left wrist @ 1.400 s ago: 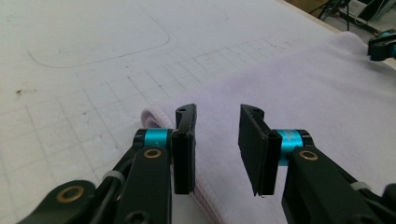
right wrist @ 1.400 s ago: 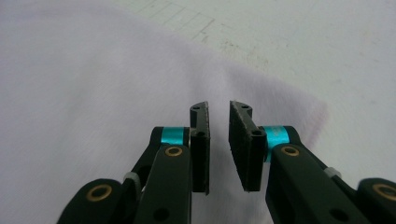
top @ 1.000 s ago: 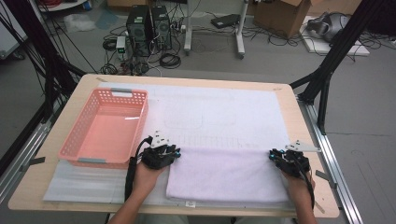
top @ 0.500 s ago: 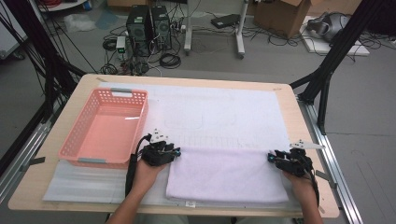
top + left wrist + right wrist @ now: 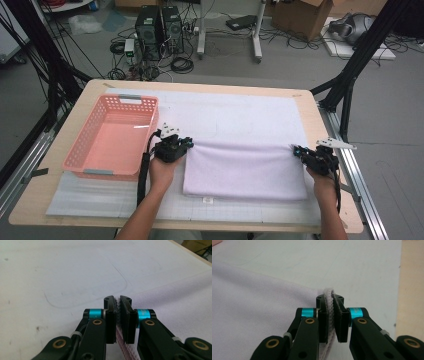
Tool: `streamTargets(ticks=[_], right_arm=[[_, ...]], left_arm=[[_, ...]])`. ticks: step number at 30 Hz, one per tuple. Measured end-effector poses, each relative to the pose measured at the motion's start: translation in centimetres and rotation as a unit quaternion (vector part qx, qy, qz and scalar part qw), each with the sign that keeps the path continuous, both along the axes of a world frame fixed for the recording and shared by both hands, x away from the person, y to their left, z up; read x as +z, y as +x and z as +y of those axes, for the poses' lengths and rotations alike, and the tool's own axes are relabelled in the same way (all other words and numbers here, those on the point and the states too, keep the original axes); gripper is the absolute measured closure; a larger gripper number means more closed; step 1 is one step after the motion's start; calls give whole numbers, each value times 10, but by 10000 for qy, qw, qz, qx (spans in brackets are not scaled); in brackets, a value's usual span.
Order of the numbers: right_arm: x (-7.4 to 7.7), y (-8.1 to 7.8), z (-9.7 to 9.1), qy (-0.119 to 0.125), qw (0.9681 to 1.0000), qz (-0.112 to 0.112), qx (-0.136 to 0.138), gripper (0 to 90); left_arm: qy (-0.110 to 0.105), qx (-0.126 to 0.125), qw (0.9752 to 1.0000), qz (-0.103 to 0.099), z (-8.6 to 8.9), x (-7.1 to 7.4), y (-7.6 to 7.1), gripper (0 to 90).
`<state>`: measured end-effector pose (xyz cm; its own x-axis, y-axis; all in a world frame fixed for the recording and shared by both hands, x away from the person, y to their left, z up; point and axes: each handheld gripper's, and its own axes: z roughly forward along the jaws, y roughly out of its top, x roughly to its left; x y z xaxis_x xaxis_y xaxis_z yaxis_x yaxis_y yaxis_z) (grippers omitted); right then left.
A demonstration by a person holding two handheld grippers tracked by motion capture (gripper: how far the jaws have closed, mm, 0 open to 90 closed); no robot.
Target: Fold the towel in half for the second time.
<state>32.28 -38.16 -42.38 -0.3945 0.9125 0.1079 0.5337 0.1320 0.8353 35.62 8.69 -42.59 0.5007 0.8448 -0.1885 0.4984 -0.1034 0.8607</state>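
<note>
I have the white towel [image 5: 245, 167] pinched at its two far corners, one in each tool, because holding both ends of the same edge keeps the cloth taut and square for a fold. My left tool [image 5: 186, 146] has just been closing, and in the left gripper view [image 5: 118, 312] its jaws stand almost together with the towel's ribbed hem squeezed between them. My right tool [image 5: 299, 151] has just been closing too, and the right gripper view [image 5: 331, 315] shows the looped corner clamped in its narrow gap. The towel lies on the white mat [image 5: 250, 115] covering the desk [image 5: 90, 92], near my edge, with the empty pink basket [image 5: 75, 157] just beside my left hand.
</note>
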Motion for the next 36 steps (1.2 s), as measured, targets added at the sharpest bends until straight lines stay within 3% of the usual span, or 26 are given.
streamTargets(ticks=[3, 6, 8, 9, 10, 12, 14, 17, 19, 22, 28, 31, 34, 36], right_arm=[[4, 15, 4, 4, 9999, -57, -102, 837], [4, 26, 11, -38, 9998, -25, -210, 819], [2, 30, 16, -55, 9996, 61, -267, 692], [2, 30, 16, -19, 9996, 60, -288, 623], [2, 29, 15, 5, 9996, 114, -241, 607], [5, 22, 13, -92, 9997, 94, -208, 584], [8, 13, 10, -147, 9997, 11, -213, 584], [10, -4, 4, 155, 9999, 24, 11, 572], [7, -17, 5, 124, 9996, 105, 224, 602], [0, -34, 6, -13, 9990, 192, 398, 654], [-13, -53, 5, -83, 9972, 457, 586, 738], [-15, -58, 7, -185, 9960, 521, 697, 729], [-19, -67, 8, -289, 9943, 545, 870, 711], [-19, -72, 4, -318, 9944, 543, 847, 712]], left_arm=[[-46, 199, 9998, 10, 1, 0, 14, 835], [-59, 282, 9996, 67, 1, -4, 18, 819], [-2, 181, 9998, 77, 0, -4, 15, 672], [-2, 69, 10000, -20, 0, -2, 11, 618], [-10, 17, 9999, -105, 1, -2, 7, 612], [-4, -83, 9998, -195, 2, 1, -1, 607], [8, -295, 9995, -91, 2, 1, -9, 606], [55, -469, 9988, -141, 1, -1, -20, 585], [237, -579, 9980, 46, -1, -2, -25, 587], [135, -589, 9981, 78, 2, -8, -36, 627], [228, -689, 9970, 268, 4, -23, -54, 700], [357, -719, 9966, 201, 6, -24, -63, 689], [476, -768, 9953, 348, 9, -26, -71, 665], [476, -803, 9951, 327, 11, -25, -76, 665]])
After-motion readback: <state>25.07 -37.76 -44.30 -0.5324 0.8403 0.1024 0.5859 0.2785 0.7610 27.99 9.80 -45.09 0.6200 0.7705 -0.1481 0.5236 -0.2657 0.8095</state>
